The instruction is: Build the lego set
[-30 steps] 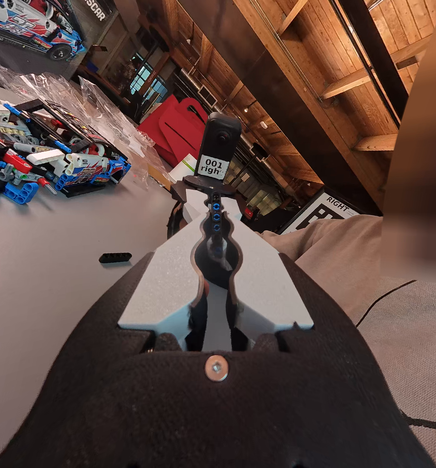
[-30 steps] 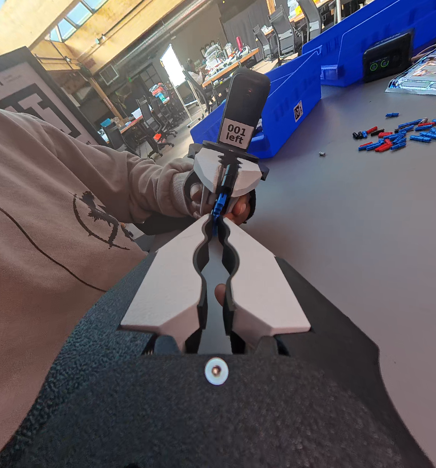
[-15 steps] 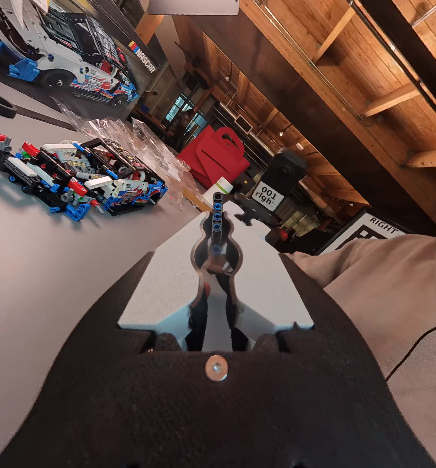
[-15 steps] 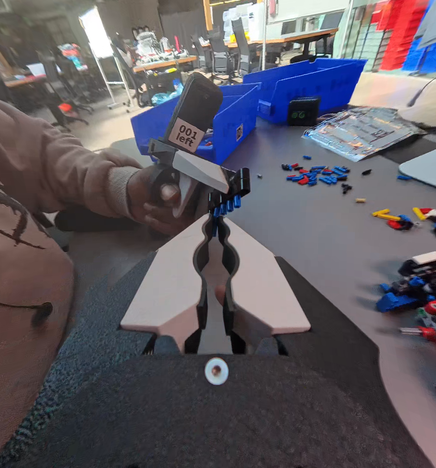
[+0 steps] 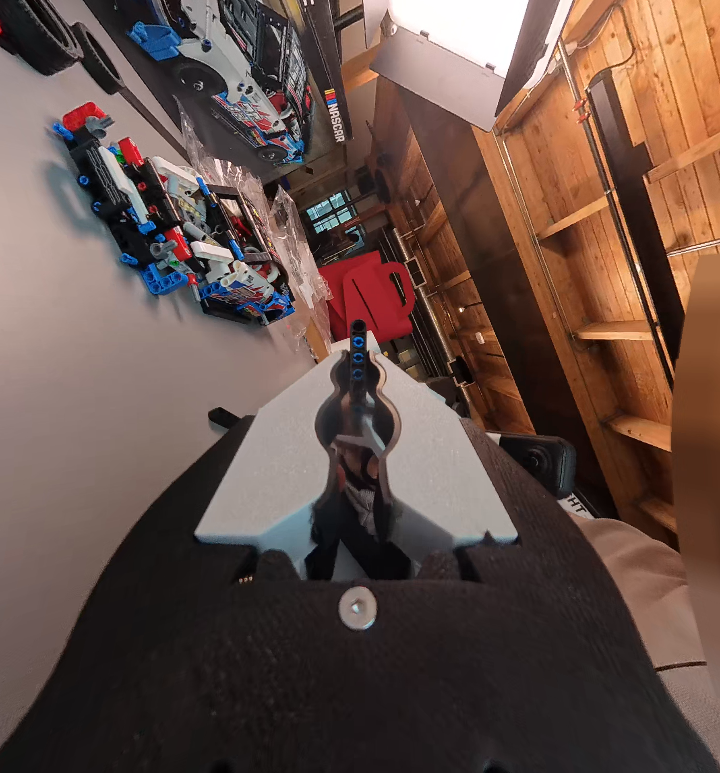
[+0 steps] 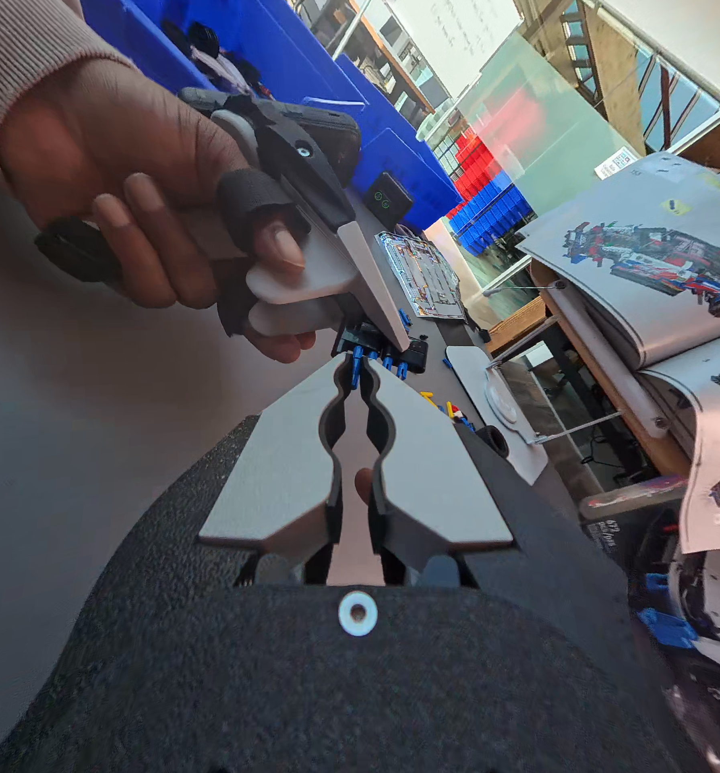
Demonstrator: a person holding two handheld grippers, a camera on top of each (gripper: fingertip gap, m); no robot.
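Observation:
My left gripper [image 5: 357, 360] is shut on a black beam [image 5: 357, 339] with blue pins in its holes, which sticks out past the fingertips. In the right wrist view the same beam [image 6: 415, 354] hangs under the left gripper [image 6: 385, 318], held in a person's hand [image 6: 111, 167], with several blue pins pointing down. My right gripper [image 6: 355, 368] is shut on one blue pin [image 6: 355, 374] at the beam's underside. The part-built car [image 5: 174, 234] lies on the grey table [image 5: 78, 376] to the far left.
The set's box [image 5: 245, 83], black tyres [image 5: 40, 37] and clear plastic bags [image 5: 291, 251] lie beyond the car. A small black beam [image 5: 221, 416] lies near my left gripper. An open instruction booklet [image 6: 643, 251], sticker sheet [image 6: 425, 276], blue bins [image 6: 266, 54] and loose pieces [image 6: 446, 408] show in the right wrist view. Less than 4 cm separates the two grippers' tips.
Both grippers have rolled and shifted together, so the views tilt. The left stays shut on the beam. The right stays on the blue pin against the beam.

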